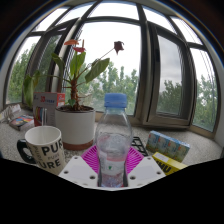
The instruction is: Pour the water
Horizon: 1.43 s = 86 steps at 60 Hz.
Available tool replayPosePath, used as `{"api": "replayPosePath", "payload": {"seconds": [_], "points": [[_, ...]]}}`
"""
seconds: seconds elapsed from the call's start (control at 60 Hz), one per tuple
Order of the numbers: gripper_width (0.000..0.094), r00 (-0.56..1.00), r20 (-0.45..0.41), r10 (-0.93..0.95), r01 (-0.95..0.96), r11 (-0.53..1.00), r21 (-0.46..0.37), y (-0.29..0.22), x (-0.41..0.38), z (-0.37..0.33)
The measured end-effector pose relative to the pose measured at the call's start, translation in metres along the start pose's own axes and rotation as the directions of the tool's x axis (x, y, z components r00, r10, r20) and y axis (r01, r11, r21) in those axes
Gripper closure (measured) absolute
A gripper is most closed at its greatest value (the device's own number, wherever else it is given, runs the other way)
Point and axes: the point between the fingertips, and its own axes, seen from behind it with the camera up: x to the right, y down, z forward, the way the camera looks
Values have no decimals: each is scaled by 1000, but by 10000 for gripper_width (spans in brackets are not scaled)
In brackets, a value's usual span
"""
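Note:
A clear plastic water bottle (113, 135) with a blue cap stands upright between my gripper's (112, 166) two fingers. Both pink pads (91, 160) press against its lower body, so the gripper is shut on it. The bottle's base is hidden by the fingers. A white mug (42, 150) with black lettering stands to the left of the bottle, its handle facing left, apart from the fingers.
A white pot (74, 126) with a red-flowered plant stands behind the mug. A pink cup (47, 106) stands further back left. A yellow-green box (167, 148) lies to the right. Curved bay windows (150, 70) close off the back, with trees outside.

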Motion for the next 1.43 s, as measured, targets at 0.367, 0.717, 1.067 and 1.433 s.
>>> {"api": "replayPosePath", "payload": {"seconds": [0.367, 0.717, 1.067, 1.433], "points": [[96, 996, -55, 64, -67, 996, -54, 8, 17, -11], [80, 989, -129, 77, -91, 991, -103, -18, 7, -137], [81, 981, -180, 76, -98, 989, -114, -18, -48, -324], [85, 973, -219, 67, -89, 991, -95, -17, -82, -433]]}}
